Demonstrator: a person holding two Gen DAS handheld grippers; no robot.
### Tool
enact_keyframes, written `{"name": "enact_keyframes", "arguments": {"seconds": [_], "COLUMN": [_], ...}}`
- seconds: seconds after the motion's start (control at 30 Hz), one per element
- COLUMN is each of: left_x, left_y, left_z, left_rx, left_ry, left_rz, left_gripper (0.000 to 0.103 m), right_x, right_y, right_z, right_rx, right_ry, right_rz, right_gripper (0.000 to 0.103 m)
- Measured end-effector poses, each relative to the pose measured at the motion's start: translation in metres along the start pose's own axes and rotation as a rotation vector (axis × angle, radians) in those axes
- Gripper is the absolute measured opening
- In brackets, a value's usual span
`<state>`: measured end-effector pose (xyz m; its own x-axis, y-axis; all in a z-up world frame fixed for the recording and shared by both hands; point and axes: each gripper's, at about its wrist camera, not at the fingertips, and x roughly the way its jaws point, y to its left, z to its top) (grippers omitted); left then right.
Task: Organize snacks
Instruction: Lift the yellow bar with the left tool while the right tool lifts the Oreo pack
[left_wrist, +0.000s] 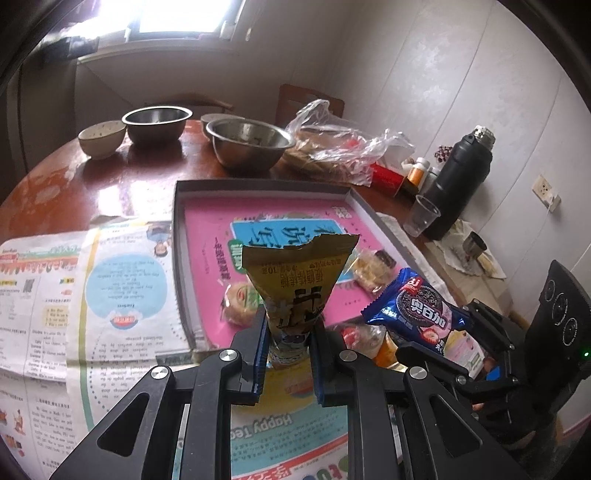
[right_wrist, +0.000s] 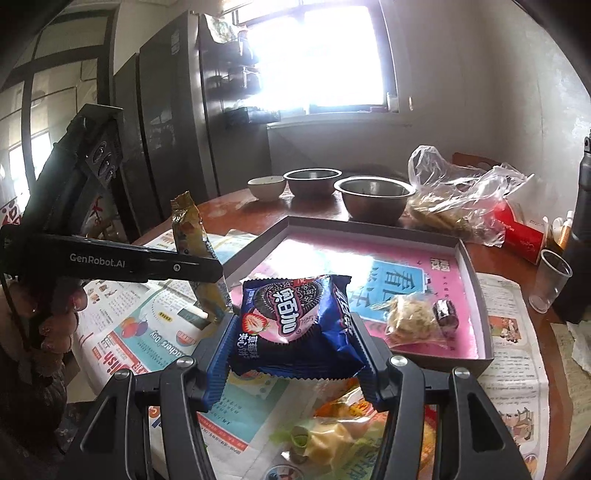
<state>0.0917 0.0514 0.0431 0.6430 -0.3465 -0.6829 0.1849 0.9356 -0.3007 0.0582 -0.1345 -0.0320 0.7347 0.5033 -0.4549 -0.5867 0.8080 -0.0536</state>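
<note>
My left gripper (left_wrist: 287, 328) is shut on a tall gold snack packet (left_wrist: 301, 280) and holds it upright above the newspaper, just before the near edge of the dark tray (left_wrist: 266, 184) with a pink bottom. The packet also shows in the right wrist view (right_wrist: 192, 236). My right gripper (right_wrist: 295, 347) is shut on a blue Oreo packet (right_wrist: 295, 325), held above the newspaper near the tray's (right_wrist: 369, 226) near edge; it also shows in the left wrist view (left_wrist: 421, 310). In the tray lie a clear-wrapped cracker (right_wrist: 410, 319), a small dark chocolate (right_wrist: 445, 314) and a round wrapped cake (left_wrist: 242, 301).
Loose snack packets (right_wrist: 332, 432) lie on the newspaper (left_wrist: 92, 295) under my right gripper. Behind the tray stand two steel bowls (left_wrist: 247, 146), a ceramic bowl (left_wrist: 101, 136), a plastic bag of food (left_wrist: 332, 147), a red box (right_wrist: 517, 232), a plastic cup (left_wrist: 421, 216) and a black thermos (left_wrist: 458, 177).
</note>
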Motion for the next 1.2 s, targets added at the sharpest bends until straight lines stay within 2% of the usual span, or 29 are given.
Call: {"name": "enact_keyframes", "arguments": {"seconds": [0.67, 1.2], "left_x": [0.031, 0.091], "left_y": [-0.039, -0.034], "left_z": [0.034, 0.033], "left_rx": [0.026, -0.034], "left_ry": [-0.015, 0.088], "left_rz": [-0.070, -0.083], "left_gripper": [0.020, 0.020], "right_x": [-0.015, -0.006], "right_y": [-0.049, -0.077], "right_z": [0.019, 0.019], "right_rx": [0.083, 0.137], "right_ry": [-0.083, -0.086], "right_rz": [-0.086, -0.109], "right_gripper": [0.058, 0.058]}}
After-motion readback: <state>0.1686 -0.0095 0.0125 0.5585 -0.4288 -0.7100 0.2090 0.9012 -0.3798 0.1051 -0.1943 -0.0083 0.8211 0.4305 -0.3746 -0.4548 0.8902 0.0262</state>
